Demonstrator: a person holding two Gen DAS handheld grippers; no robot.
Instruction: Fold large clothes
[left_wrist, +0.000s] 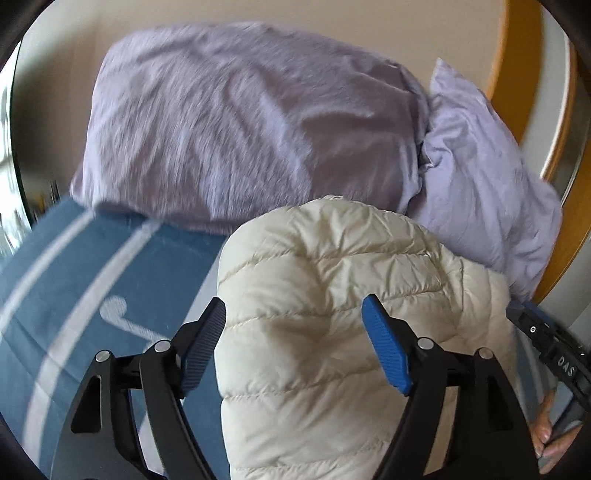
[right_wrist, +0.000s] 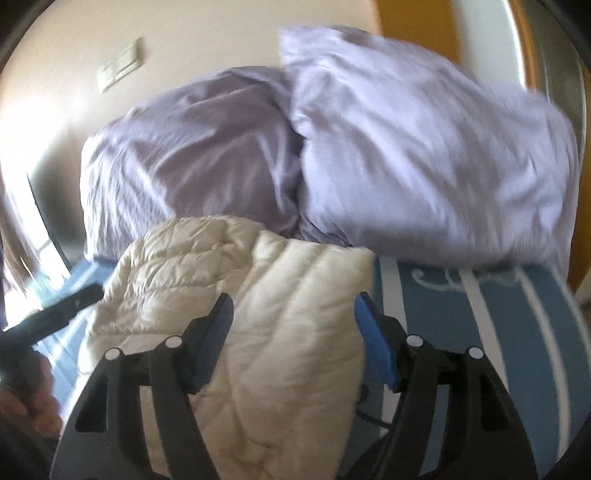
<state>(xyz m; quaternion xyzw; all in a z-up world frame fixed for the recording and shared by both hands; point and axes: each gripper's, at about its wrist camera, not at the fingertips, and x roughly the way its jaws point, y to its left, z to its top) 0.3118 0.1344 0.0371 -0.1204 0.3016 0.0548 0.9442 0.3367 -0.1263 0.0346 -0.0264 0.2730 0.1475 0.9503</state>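
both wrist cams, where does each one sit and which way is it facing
Left wrist: sits on the left gripper, looking forward along its open fingers at the cream puffer jacket; the person's right hand shows at lower right.
Right wrist: sits on the right gripper, fingers open over the same jacket; the person's left hand shows blurred at lower left.
Shared: jacket, two lilac pillows behind it, blue striped blanket.
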